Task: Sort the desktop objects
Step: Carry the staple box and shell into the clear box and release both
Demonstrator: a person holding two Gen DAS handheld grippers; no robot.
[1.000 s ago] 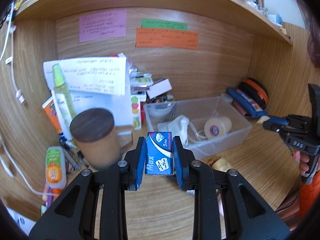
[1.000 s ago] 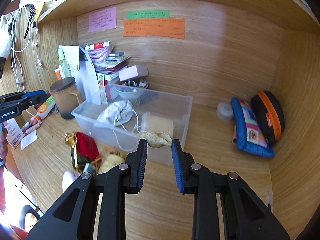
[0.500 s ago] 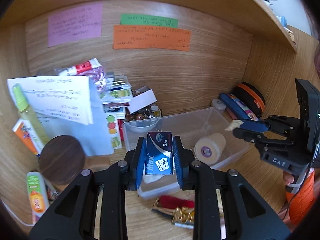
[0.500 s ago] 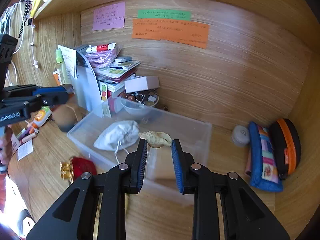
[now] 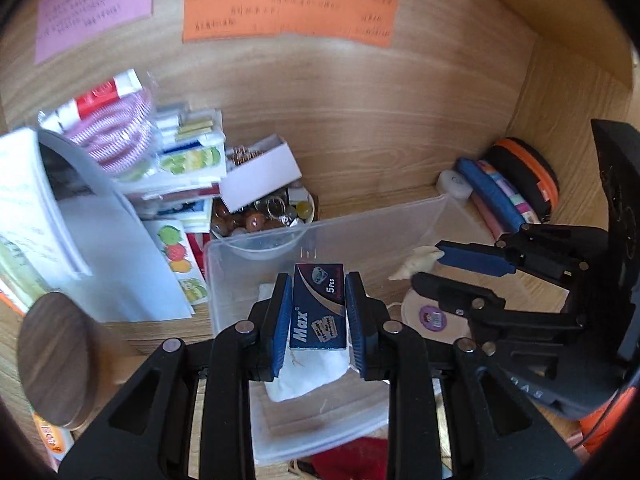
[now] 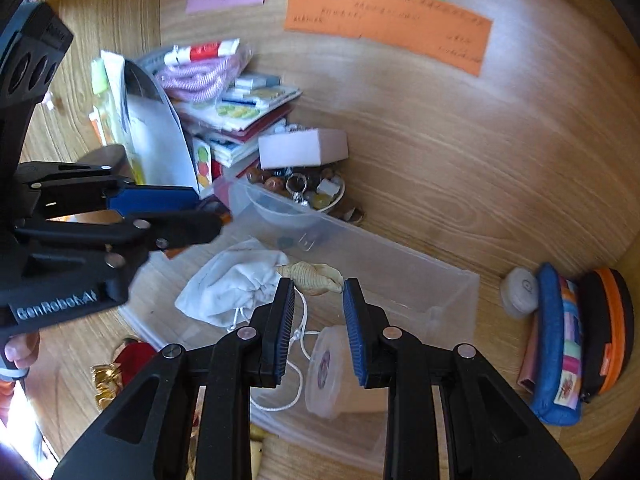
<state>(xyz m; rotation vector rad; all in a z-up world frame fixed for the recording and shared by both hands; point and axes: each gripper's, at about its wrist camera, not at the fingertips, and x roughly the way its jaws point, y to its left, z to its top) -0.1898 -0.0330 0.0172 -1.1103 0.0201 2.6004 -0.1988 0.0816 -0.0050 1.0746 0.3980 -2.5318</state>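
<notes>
My left gripper (image 5: 319,285) is shut on a small blue razor-blade box (image 5: 319,312) and hangs over the left part of the clear plastic bin (image 5: 360,220). My right gripper (image 6: 319,286) is shut on a pale seashell (image 6: 314,278) pinched at its fingertips, above the middle of the bin (image 6: 404,266). In the left wrist view the right gripper (image 5: 430,264) comes in from the right with the seashell (image 5: 418,262). The left gripper (image 6: 208,210) shows at the left of the right wrist view. A white drawstring pouch (image 6: 236,284) and a tape roll (image 6: 332,368) lie in the bin.
Behind the bin are a bowl of beads and rings (image 6: 300,192), a white box (image 6: 302,148) and a stack of books and papers (image 6: 240,108). A blue pencil case (image 6: 556,344) and an orange-rimmed case (image 6: 608,332) lie right. A wooden-lidded jar (image 5: 56,356) stands left; a red pouch (image 6: 134,360) lies in front.
Both grippers have moved forward and slightly down, from in front of the bin to over it. Each keeps its hold: the blade box in the left, the shell in the right.
</notes>
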